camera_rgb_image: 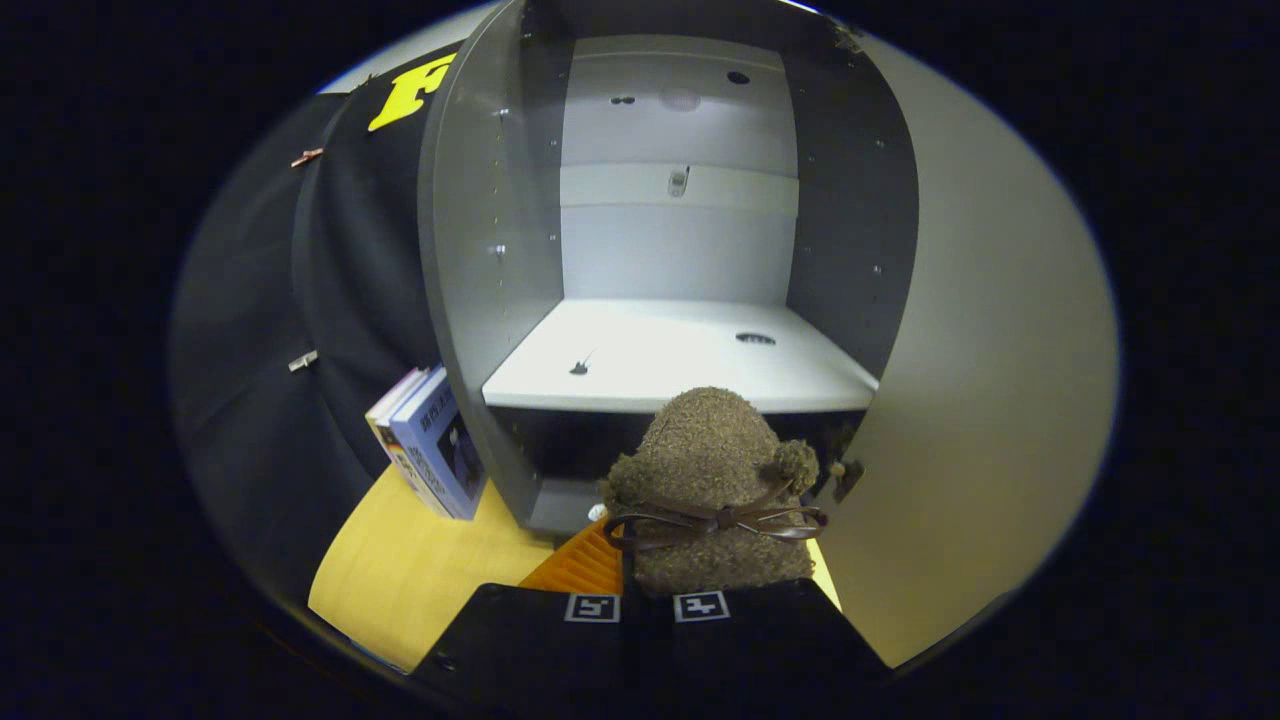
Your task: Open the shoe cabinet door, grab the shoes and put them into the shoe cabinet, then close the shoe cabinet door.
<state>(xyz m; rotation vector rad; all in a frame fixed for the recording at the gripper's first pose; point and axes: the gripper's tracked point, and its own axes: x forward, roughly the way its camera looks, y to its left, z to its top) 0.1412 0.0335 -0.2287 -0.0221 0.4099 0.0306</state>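
A brown fuzzy shoe (710,470) with a thin dark bow across it sticks up from between my fingers, toe pointing ahead. My gripper (646,598) is shut on its heel end, the two fingers close together. Just beyond the shoe stands the grey shoe cabinet (480,260), its inside open to me. Its pale shelf (660,355) lies bare at about the height of the shoe's toe, with a dark lower compartment under it. The cabinet door (990,400) is swung wide open on the right.
Several books (430,445) lean against the cabinet's left side on the yellow wooden tabletop (410,570). An orange ribbed thing (580,567) lies on the table just under the shoe. Black booth cloth hangs to the left.
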